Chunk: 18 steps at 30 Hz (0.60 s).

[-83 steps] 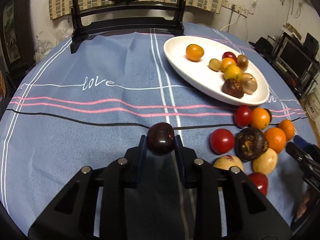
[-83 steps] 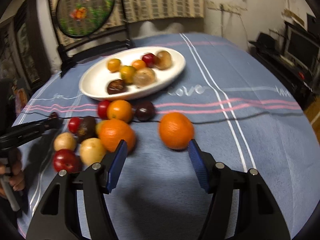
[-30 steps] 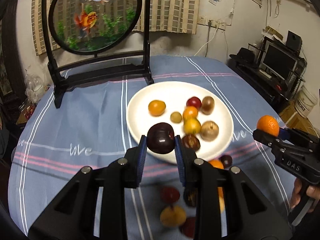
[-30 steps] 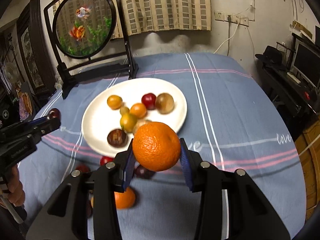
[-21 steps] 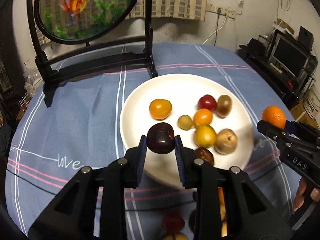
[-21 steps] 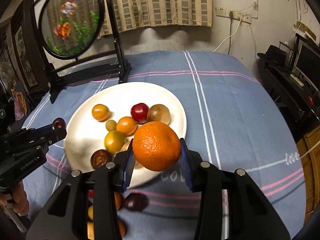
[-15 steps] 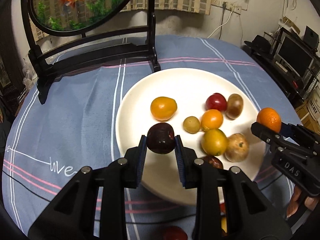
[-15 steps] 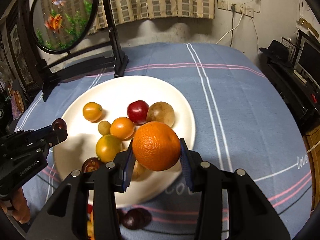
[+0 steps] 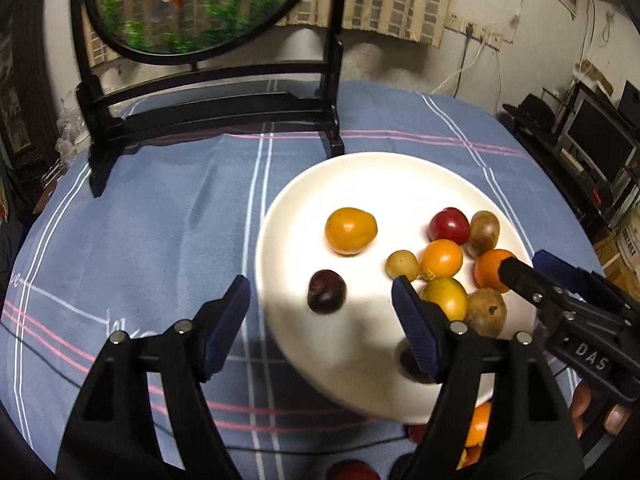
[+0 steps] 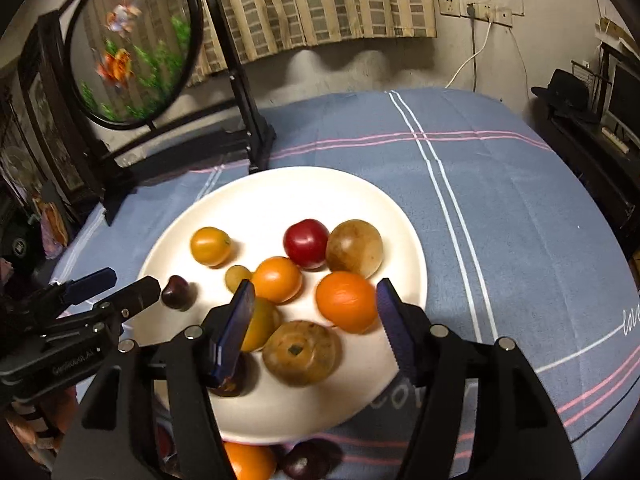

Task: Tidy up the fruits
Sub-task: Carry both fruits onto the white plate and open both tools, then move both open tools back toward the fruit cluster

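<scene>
A round goldfish screen in a black wooden stand (image 9: 208, 116) backs the blue striped tablecloth (image 10: 500, 200); beige checked curtains (image 10: 320, 4) hang behind, white wall socket (image 10: 476, 10) right, dim light.

Left gripper (image 9: 321, 306) and right gripper (image 10: 316, 322) — both spread wide, holding nothing

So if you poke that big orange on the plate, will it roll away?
Probably a little: the orange is round, and the white plate looks smooth. It likely wouldn't go far, since the brown fruit sits right beside it. Its peel looks grippy, not slippery.
</scene>
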Tool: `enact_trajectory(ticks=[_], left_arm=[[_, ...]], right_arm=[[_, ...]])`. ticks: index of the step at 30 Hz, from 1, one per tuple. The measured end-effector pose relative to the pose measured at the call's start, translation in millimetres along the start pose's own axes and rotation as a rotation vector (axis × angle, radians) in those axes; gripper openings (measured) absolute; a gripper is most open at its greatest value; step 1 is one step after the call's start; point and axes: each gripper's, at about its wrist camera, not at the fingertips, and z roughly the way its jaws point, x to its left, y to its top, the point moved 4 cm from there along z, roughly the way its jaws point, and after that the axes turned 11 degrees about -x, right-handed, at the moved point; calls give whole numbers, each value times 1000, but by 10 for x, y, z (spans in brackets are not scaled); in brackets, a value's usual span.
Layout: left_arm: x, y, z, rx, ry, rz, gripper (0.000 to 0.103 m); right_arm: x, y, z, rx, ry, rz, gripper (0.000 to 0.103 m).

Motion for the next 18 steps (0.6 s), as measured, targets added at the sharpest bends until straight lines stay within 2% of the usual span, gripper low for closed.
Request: enact_trajectory(ticks=[7,10,18], left_arm=[[36,-166,-407,-18,-35,-25,76],[24,-274,-556,-27,-35,-10,83],[-32,-633,-913,-47,-40,45,84]], right_arm=[[-167,-114,-455,-28,9,89,64],[-175,-226,-626,-26,-10,79,64],[-75,-626,-953,-17,-30,32,64]])
